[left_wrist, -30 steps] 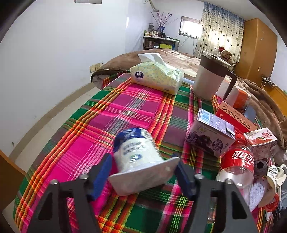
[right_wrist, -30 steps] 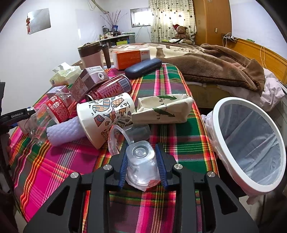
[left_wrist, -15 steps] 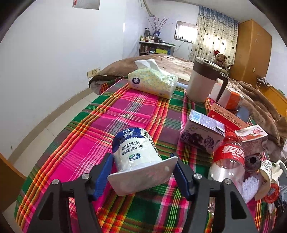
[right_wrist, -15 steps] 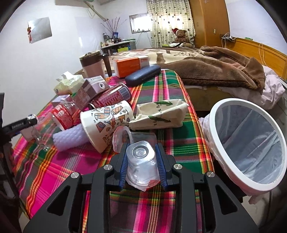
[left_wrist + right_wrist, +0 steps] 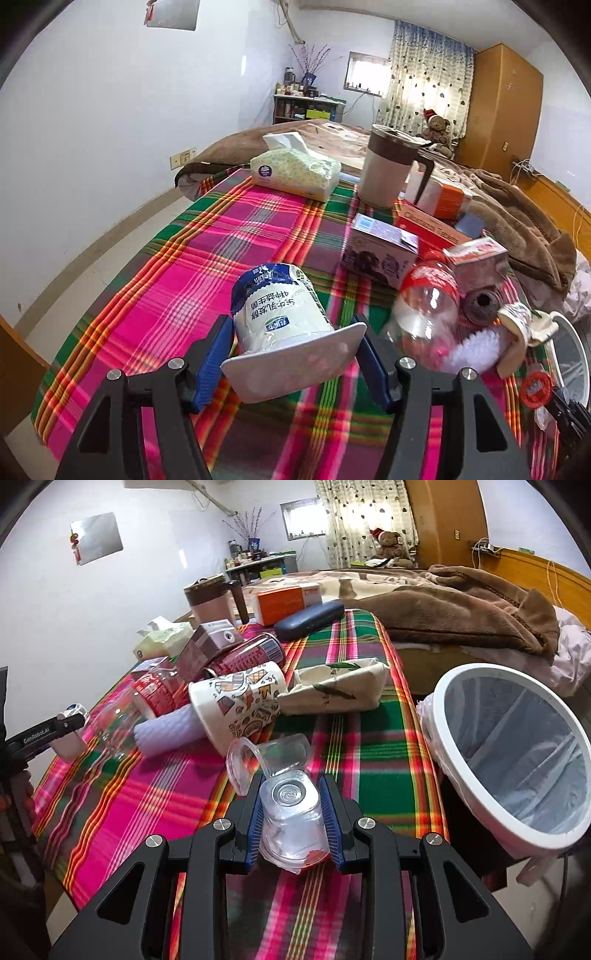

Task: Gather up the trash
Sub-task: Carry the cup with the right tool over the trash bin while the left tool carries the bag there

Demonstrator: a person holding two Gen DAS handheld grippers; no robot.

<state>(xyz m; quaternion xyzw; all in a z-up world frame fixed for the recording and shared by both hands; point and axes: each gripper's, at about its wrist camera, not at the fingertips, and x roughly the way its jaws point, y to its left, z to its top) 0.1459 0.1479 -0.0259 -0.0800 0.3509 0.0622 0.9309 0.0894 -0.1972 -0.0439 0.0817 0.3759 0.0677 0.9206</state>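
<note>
Both wrist views overlook one plaid table (image 5: 236,236).

Two grippers, left gripper (image 5: 291,354) and right gripper (image 5: 293,808); one white yogurt cup (image 5: 280,317); two clear plastic cups, one clamped (image 5: 291,812), one lying on its side (image 5: 273,755); one patterned paper cup (image 5: 240,701); one clear cola bottle (image 5: 428,302); one red can (image 5: 251,657); one white-rimmed bin (image 5: 513,753); one tissue pack (image 5: 295,170); one brown-lidded mug (image 5: 388,170); one purple carton (image 5: 380,251); one dark glasses case (image 5: 308,618); one teddy bear (image 5: 388,542)
</note>
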